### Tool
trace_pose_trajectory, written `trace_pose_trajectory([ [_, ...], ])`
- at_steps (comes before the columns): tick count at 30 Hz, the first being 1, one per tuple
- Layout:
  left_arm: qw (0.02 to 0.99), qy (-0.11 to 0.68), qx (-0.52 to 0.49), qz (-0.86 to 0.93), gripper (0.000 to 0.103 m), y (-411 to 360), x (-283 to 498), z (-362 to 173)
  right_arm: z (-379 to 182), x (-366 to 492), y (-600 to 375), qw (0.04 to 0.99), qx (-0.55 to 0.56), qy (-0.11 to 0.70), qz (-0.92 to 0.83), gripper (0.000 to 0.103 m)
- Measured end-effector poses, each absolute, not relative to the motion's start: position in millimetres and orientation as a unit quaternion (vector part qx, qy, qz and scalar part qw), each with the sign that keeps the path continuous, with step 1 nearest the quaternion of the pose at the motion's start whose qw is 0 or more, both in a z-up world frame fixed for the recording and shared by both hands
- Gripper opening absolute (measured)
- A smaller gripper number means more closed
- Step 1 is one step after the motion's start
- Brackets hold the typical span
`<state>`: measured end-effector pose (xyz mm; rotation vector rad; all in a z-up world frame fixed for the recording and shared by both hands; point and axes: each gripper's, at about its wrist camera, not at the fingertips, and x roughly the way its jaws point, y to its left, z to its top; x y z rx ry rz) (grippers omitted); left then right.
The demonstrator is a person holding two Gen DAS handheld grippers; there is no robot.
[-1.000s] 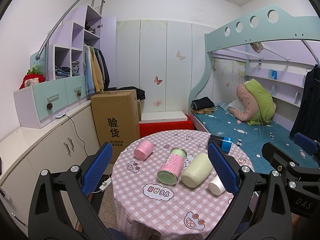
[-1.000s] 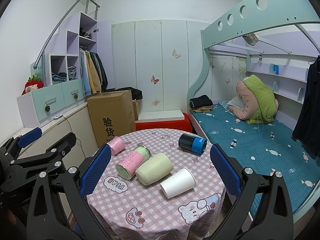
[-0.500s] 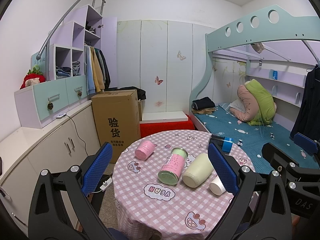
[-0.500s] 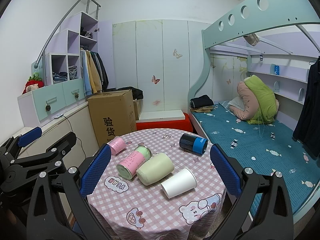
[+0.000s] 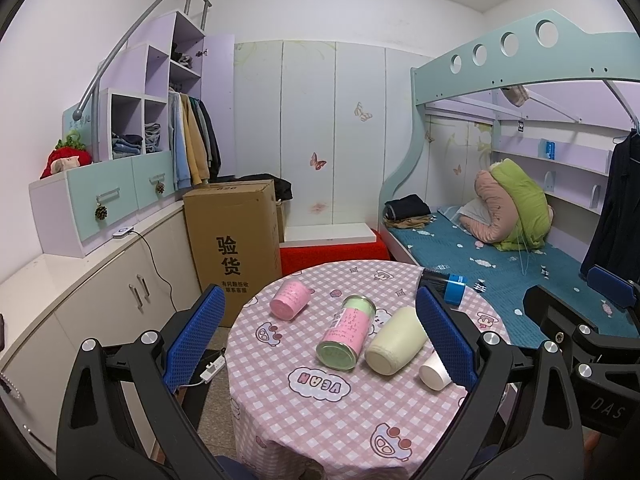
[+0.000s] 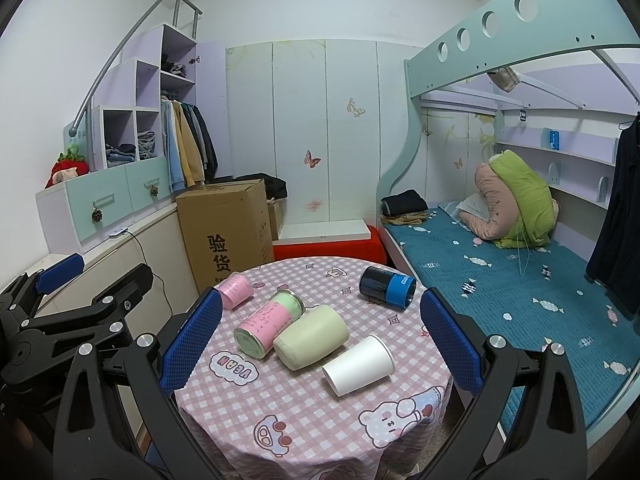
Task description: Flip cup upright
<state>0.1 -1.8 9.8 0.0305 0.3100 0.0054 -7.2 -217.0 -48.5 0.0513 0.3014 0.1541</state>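
Observation:
Several cups lie on their sides on a round table with a pink checked cloth (image 6: 304, 420): a white paper cup (image 6: 358, 365), a cream cup (image 6: 311, 336), a pink-and-green cup (image 6: 267, 323), a small pink cup (image 6: 236, 290) and a dark blue cup (image 6: 387, 288). In the left wrist view they show as the white cup (image 5: 435, 369), cream cup (image 5: 396, 340), pink-and-green cup (image 5: 347, 332), small pink cup (image 5: 290, 299) and blue cup (image 5: 444, 282). My left gripper (image 5: 316, 340) and right gripper (image 6: 320, 340) are open and empty, held above the table's near side.
A cardboard box (image 5: 234, 248) stands behind the table on the left, by low cabinets (image 5: 92, 292). A red bench (image 6: 328, 246) is behind the table. A bunk bed with a teal mattress (image 6: 520, 280) runs along the right.
Both views have shifted only slightly. The cups lie as before and both grippers stay open.

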Motion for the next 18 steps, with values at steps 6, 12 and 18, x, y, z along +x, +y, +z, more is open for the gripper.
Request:
trace_pose_trajectory([
  [6, 0.988, 0.155, 0.016, 0.003, 0.096, -1.9, 0.5, 10.4, -48.5, -7.2, -217.0, 0.985, 0.026, 0.151, 0.077, 0.096],
  [12, 0.988, 0.154, 0.016, 0.004, 0.096, 5.6, -1.3, 13.5, -49.7, -6.9, -216.1, 0.985, 0.026, 0.151, 0.077, 0.096],
  [18, 0.988, 0.155, 0.016, 0.005, 0.096, 6.5, -1.0, 12.4, -50.2, -7.0, -215.9, 0.985, 0.026, 0.151, 0.078, 0.096],
])
